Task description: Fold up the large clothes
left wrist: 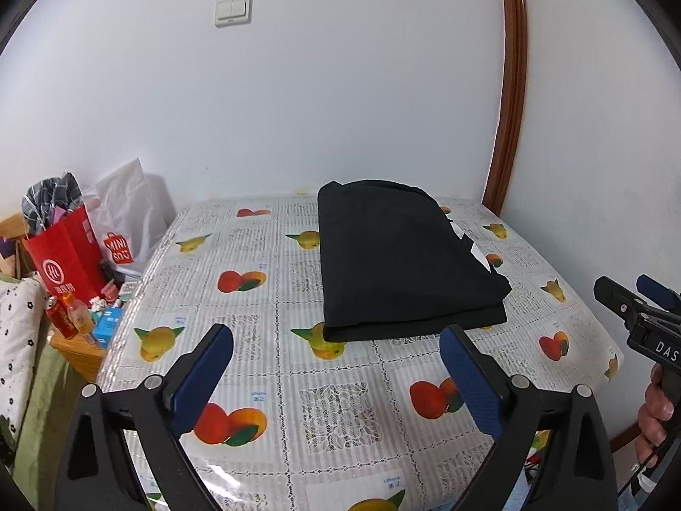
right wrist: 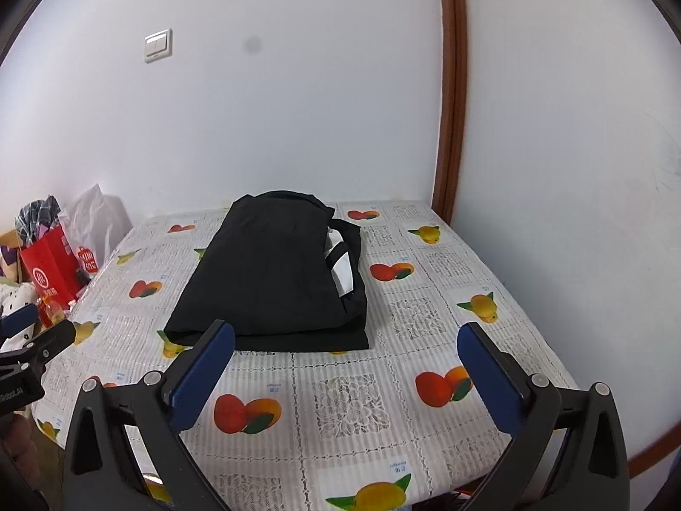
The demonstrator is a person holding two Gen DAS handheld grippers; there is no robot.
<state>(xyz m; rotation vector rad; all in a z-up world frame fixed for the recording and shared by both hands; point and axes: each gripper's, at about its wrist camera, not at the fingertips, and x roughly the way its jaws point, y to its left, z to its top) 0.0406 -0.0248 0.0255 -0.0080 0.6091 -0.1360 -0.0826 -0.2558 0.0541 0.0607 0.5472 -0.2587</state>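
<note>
A black garment [left wrist: 400,255] lies folded into a thick rectangle on the fruit-print tablecloth [left wrist: 272,281], toward the far side of the table. In the right wrist view the garment [right wrist: 272,272] shows a white label at its right edge. My left gripper [left wrist: 336,340] is open and empty, held above the table just short of the garment's near edge. My right gripper [right wrist: 344,340] is open and empty, also short of the near edge. The right gripper also shows at the right edge of the left wrist view [left wrist: 630,298].
The table [right wrist: 502,366] stands in a corner, white walls behind and to the right. A brown door frame [left wrist: 506,127] runs up the corner. To the left stand a red paper bag [left wrist: 64,255], a white plastic bag [left wrist: 127,217] and small bottles and boxes on a low wooden stand.
</note>
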